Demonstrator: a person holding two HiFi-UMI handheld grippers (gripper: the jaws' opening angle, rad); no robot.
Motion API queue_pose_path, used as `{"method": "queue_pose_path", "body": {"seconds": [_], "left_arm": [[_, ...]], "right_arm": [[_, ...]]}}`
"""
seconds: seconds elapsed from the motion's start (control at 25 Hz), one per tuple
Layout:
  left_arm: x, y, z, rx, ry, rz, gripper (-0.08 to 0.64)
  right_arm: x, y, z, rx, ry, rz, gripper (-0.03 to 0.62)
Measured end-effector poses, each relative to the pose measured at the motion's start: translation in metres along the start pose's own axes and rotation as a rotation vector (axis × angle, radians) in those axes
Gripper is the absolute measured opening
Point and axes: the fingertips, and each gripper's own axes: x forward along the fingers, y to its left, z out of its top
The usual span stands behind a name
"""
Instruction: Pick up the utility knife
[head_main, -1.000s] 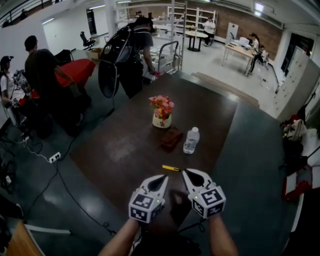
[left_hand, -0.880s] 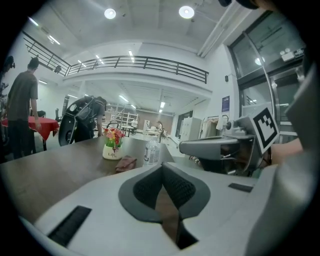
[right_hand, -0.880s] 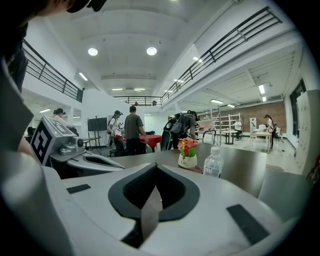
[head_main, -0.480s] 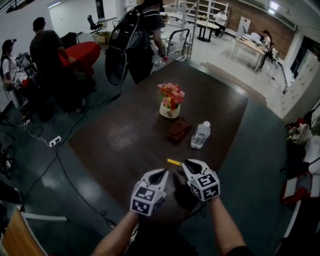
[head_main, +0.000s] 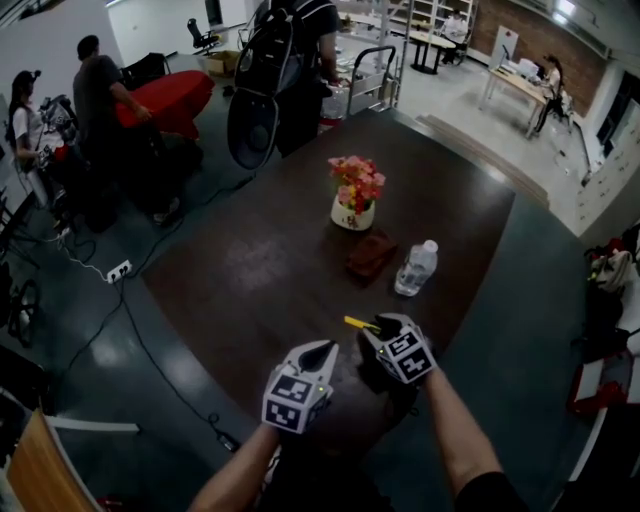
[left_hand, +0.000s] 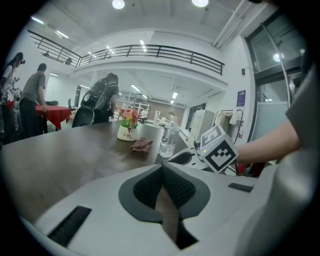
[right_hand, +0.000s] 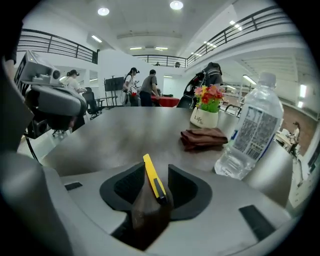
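The utility knife (head_main: 357, 323) is slim, yellow and black, and lies flat on the dark brown table (head_main: 270, 260) near its front edge. My right gripper (head_main: 384, 326) has come down over the knife's near end. In the right gripper view the knife (right_hand: 151, 176) lies between the two dark pads, which are opening and do not press on it. My left gripper (head_main: 321, 351) hovers just left of the right one, over the table edge. Its pads (left_hand: 176, 186) meet with nothing between them.
Beyond the knife stand a clear water bottle (head_main: 416, 268), a folded brown cloth (head_main: 371, 254) and a white pot of flowers (head_main: 354, 194). People stand at the table's far end and to the left. Cables and a power strip (head_main: 118, 271) lie on the floor.
Both grippers have sunk toward the table. The right one moved forward onto the knife and its jaws parted around it. The left one dropped a little and stays shut.
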Motion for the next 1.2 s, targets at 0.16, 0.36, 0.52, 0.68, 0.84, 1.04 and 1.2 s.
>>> {"method": "queue_pose_path", "body": {"seconds": [0.16,0.36,0.52,0.68,0.84,1.04,1.2], "left_arm": [[0.003,0.001,-0.002,-0.011,0.003,0.005,0.006],[0.006,-0.001,-0.005,-0.018,0.007,-0.004,0.006],[0.007,-0.001,-0.007,-0.019,0.013,-0.001,0.006],[0.006,-0.002,-0.007,-0.018,0.005,0.0,0.006],[0.0,-0.001,-0.003,-0.017,-0.002,-0.001,0.006],[-0.01,-0.004,0.003,-0.012,-0.015,-0.008,0.006],[-0.019,-0.008,0.014,0.003,-0.034,-0.018,0.006]], "right_arm": [[0.009,0.001,-0.012,-0.037,0.057,0.037,0.164],[0.014,0.0,-0.027,-0.04,0.117,0.06,0.163],[0.014,0.002,-0.028,-0.064,0.132,0.076,0.142],[0.013,0.006,-0.032,-0.087,0.141,0.063,0.077],[0.008,0.014,-0.031,-0.057,0.13,0.051,0.077],[-0.016,0.025,-0.015,0.044,0.027,0.015,0.075],[-0.048,0.034,0.014,0.092,-0.12,-0.019,0.075]]}}
